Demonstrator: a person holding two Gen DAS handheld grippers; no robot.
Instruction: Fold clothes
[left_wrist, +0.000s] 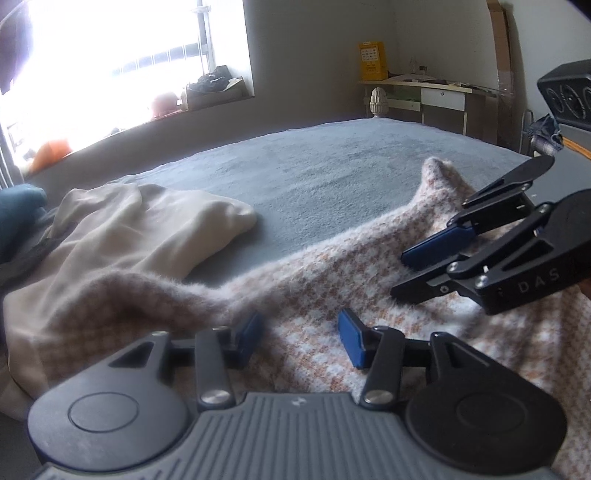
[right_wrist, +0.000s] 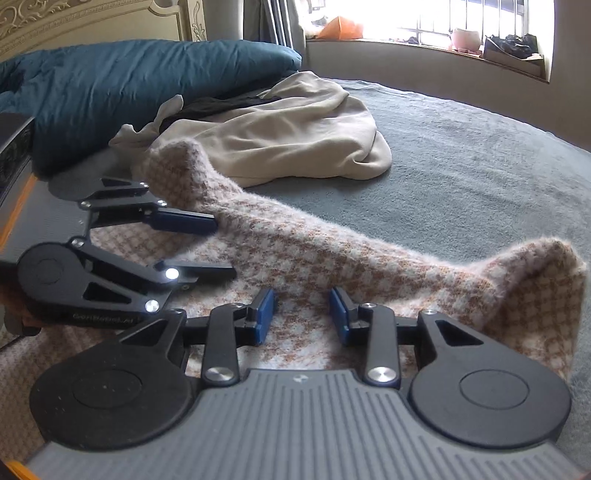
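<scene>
A fuzzy orange-and-white houndstooth garment (left_wrist: 317, 273) (right_wrist: 332, 254) lies rumpled on the grey bedspread (left_wrist: 303, 166) (right_wrist: 461, 177), with raised folds at its far edge and one corner standing up. My left gripper (left_wrist: 301, 336) (right_wrist: 218, 247) hovers low over the garment, its blue pads apart and nothing pinched between them. My right gripper (right_wrist: 303, 314) (left_wrist: 417, 273) sits just to the right of it over the same cloth, its jaws also apart and empty. The two grippers angle toward each other.
A crumpled beige garment (left_wrist: 140, 236) (right_wrist: 291, 140) lies beyond the houndstooth one. A teal duvet (right_wrist: 140, 81) and a dark cloth sit by the carved headboard (right_wrist: 92, 22). A window sill (left_wrist: 207, 99) holds a box. A desk (left_wrist: 436, 92) stands past the bed's far edge.
</scene>
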